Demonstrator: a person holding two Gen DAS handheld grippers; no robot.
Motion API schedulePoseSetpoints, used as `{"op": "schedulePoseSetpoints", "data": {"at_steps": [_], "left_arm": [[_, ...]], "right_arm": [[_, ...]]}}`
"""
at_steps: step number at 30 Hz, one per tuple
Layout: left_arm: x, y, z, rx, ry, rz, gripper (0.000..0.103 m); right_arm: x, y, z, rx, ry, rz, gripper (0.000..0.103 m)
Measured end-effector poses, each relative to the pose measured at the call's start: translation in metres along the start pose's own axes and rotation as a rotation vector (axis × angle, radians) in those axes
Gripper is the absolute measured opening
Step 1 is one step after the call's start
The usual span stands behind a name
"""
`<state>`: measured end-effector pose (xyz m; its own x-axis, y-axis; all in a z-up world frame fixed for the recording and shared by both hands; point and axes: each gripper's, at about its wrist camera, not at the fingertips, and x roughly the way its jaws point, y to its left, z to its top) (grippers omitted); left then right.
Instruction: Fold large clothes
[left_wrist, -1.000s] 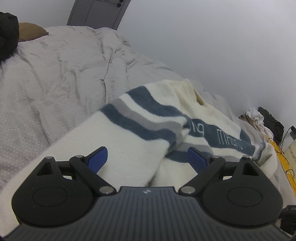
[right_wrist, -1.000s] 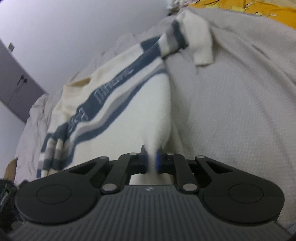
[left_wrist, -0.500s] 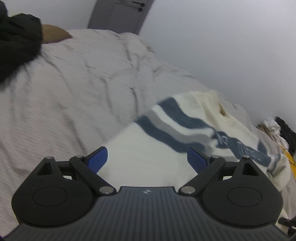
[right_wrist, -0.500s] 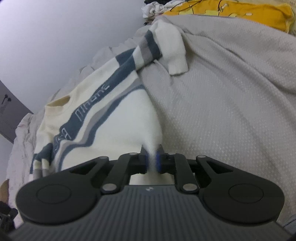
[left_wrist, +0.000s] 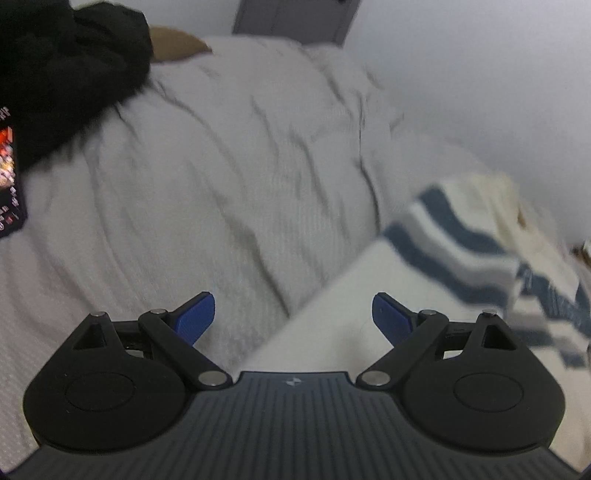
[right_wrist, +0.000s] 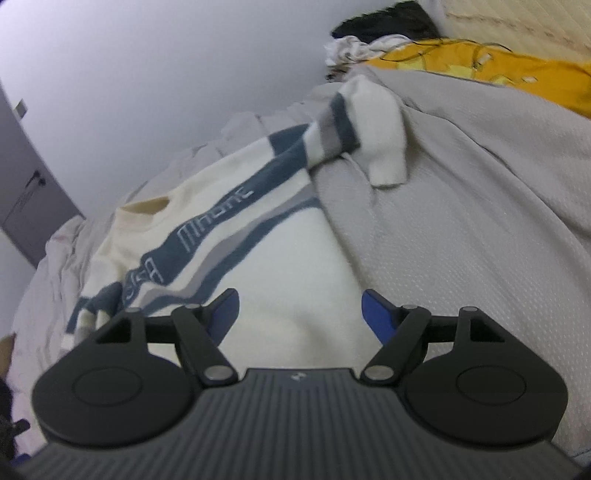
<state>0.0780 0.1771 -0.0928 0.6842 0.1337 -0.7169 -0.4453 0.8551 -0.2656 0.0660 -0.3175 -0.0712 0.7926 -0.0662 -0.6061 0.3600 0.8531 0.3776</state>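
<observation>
A cream sweater (right_wrist: 280, 258) with dark blue and grey stripes and lettering lies spread on the grey bedcover (right_wrist: 461, 229); one sleeve (right_wrist: 380, 125) is folded over near the top. My right gripper (right_wrist: 300, 312) hovers over the sweater's lower edge, its jaws opening, the cloth below them and no longer pinched. In the left wrist view the sweater (left_wrist: 443, 266) reaches in from the right, blurred. My left gripper (left_wrist: 293, 317) stands open above its left edge and the bedcover (left_wrist: 221, 184), gripping nothing.
A black garment (left_wrist: 66, 74) and a tan pillow (left_wrist: 177, 44) lie at the bed's far left. A yellow cloth (right_wrist: 498, 70) and a pile of white and dark clothes (right_wrist: 369, 40) sit at the far right. A white wall and a grey door (right_wrist: 22, 184) border the bed.
My right gripper was shut on the sweater's edge and has now opened, letting the cloth drop flat. My left gripper, open throughout, has swung left off the sweater toward the bare bedcover.
</observation>
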Motion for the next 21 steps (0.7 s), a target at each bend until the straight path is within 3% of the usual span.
{"op": "schedulePoseSetpoints", "data": {"at_steps": [5, 12, 14, 17, 19, 21], "left_arm": [[0.011, 0.001, -0.014, 0.049, 0.03, 0.107, 0.094], [0.008, 0.005, -0.025, 0.054, 0.079, 0.149, 0.094], [0.005, 0.003, -0.028, 0.062, 0.087, 0.132, 0.083], [-0.006, -0.001, -0.033, 0.075, 0.089, 0.093, 0.05], [-0.01, -0.002, -0.036, 0.068, 0.097, 0.078, 0.02], [-0.015, -0.001, -0.034, 0.047, 0.085, 0.061, 0.015]], "right_arm": [[0.013, 0.011, -0.007, -0.043, 0.042, 0.014, 0.076], [0.028, 0.021, -0.016, -0.104, 0.109, 0.025, 0.077], [0.025, 0.021, -0.017, -0.105, 0.105, 0.032, 0.077], [0.021, 0.02, -0.017, -0.111, 0.095, 0.041, 0.077], [0.019, 0.022, -0.017, -0.126, 0.092, 0.045, 0.077], [0.016, 0.025, -0.018, -0.147, 0.084, 0.051, 0.077]]}}
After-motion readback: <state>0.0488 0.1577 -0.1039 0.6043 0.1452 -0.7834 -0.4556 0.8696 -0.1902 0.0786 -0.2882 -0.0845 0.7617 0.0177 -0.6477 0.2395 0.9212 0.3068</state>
